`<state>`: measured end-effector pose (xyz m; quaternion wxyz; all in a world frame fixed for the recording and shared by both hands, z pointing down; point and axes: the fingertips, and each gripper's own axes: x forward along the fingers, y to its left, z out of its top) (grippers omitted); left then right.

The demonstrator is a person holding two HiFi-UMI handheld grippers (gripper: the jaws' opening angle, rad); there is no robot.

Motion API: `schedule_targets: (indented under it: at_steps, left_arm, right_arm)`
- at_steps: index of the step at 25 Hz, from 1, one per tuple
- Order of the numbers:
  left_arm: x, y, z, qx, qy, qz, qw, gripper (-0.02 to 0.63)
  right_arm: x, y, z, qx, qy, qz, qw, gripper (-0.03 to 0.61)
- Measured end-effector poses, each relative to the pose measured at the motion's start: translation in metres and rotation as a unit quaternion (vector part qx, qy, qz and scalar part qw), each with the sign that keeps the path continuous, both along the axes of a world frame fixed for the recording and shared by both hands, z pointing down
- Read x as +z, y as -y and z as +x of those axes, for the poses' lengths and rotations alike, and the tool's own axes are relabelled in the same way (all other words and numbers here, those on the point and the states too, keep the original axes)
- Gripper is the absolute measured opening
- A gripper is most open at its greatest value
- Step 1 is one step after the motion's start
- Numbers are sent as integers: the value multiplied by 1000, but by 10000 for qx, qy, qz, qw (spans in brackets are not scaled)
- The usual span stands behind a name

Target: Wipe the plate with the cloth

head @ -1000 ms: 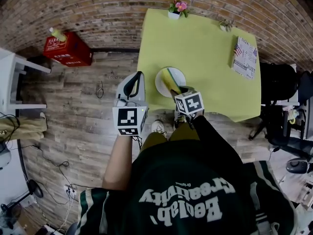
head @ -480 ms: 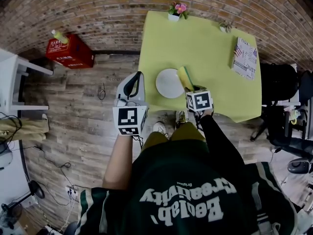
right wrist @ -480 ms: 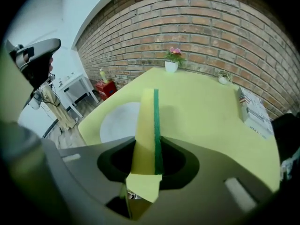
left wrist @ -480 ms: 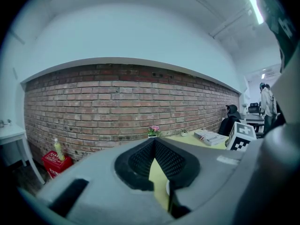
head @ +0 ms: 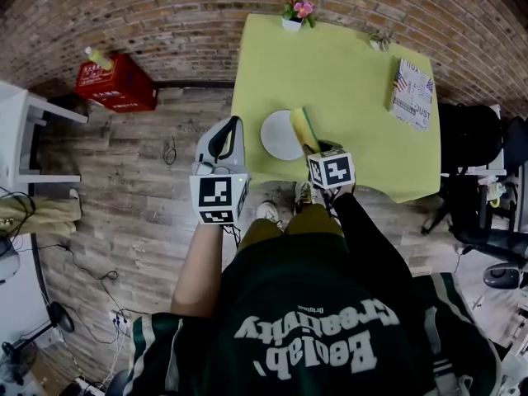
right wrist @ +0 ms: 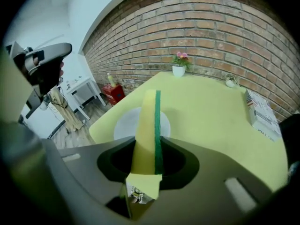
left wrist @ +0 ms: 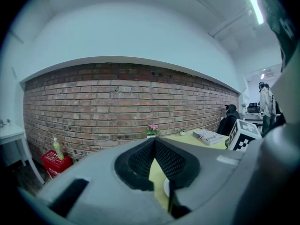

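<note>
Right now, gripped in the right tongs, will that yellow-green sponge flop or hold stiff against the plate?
Probably fairly stiff: the sponge juts straight out of the right tongs without sagging. Likely light and squashy, as it looks like foam with a thin green scrub layer.

White upside-down lettering "Beolab' Creativity" on the person's dark shirt (head: 305, 328); print on the red box (head: 115, 83) too small.
</note>
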<state>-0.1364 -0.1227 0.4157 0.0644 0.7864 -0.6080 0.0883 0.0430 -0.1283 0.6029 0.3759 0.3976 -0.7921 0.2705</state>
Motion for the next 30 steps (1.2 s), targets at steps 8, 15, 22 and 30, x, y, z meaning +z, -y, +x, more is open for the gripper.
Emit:
schedule_targets:
  at_steps: [8,15,22,30]
  left_arm:
    - [1,-7,1,16,42,19,10000,5]
    - [-1,-9,-5,-2,47,13,10000,5]
    - [1,-8,1,86,35,15,10000,5]
    - [2,-4,14,246,23,-13,9997,5]
  right_arm:
    - [2,-39,-59,-897,270,-223,9954,133]
    - [14,-54,-66,-1037,147,-435,9936,133]
    - [14,-48,-45,-752,-45,-434,9962,133]
    - [14,-35,-3,-198,-169,-422,9988,133]
